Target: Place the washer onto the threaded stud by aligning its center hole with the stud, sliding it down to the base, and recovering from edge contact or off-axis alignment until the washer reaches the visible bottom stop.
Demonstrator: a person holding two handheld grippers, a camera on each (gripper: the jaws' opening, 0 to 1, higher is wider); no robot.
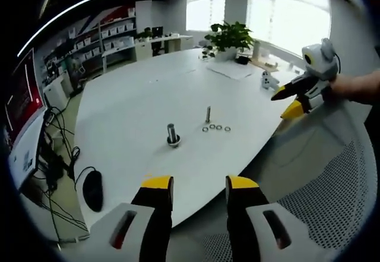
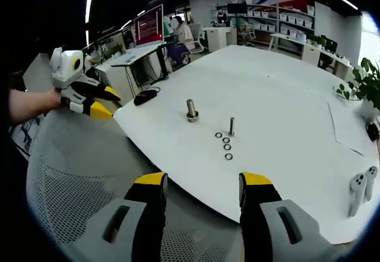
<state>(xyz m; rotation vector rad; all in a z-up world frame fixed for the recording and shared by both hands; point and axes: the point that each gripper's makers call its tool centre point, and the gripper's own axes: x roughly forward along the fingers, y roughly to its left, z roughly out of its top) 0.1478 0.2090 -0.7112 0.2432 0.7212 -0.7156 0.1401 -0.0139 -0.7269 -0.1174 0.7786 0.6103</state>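
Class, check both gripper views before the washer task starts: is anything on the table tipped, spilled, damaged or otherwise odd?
Nothing stands out. The thin threaded stud stands upright on the white table, four washers lie flat in a short row beside it, and the thicker bolt stands upright apart from them. Both grippers are open and empty.

Four washers (image 2: 225,145) lie in a row just beside the thin upright stud (image 2: 231,126), mid-desk (image 2: 285,95); right gripper (image 2: 202,182) fingers apart, off the near edge.

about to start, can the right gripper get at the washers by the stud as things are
Probably yes: the right gripper is open, and bare table lies between it and the washers beside the stud.
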